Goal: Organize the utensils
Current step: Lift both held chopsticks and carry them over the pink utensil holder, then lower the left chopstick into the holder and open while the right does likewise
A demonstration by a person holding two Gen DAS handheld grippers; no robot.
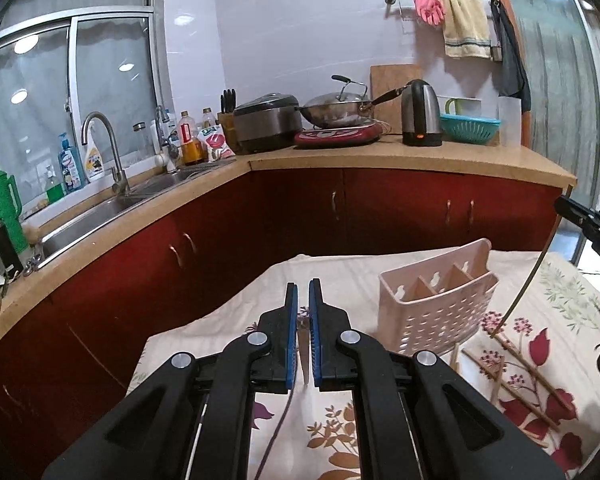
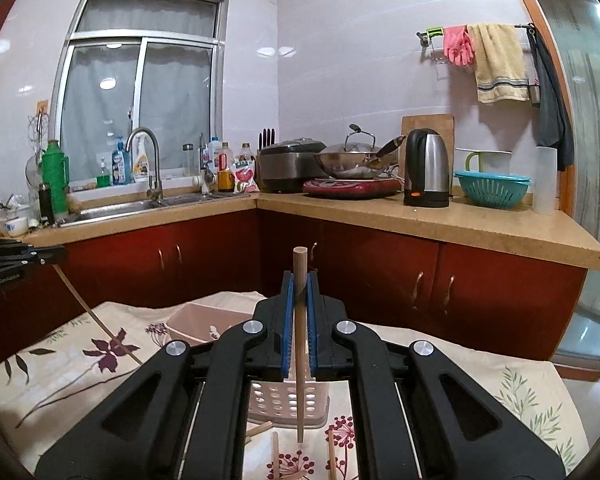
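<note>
A pink perforated utensil basket with three compartments stands on the floral tablecloth. My left gripper is shut on a thin chopstick that hangs down beneath its fingers, to the left of the basket. The right wrist view shows that left gripper at the left edge, its chopstick slanting down to the cloth. My right gripper is shut on an upright wooden chopstick, whose lower end hangs in front of the basket. Several loose chopsticks lie on the cloth by the basket.
Behind the table runs an L-shaped counter on red cabinets, with a sink, a wok, a kettle and a teal colander. The table's far edge drops off just behind the basket.
</note>
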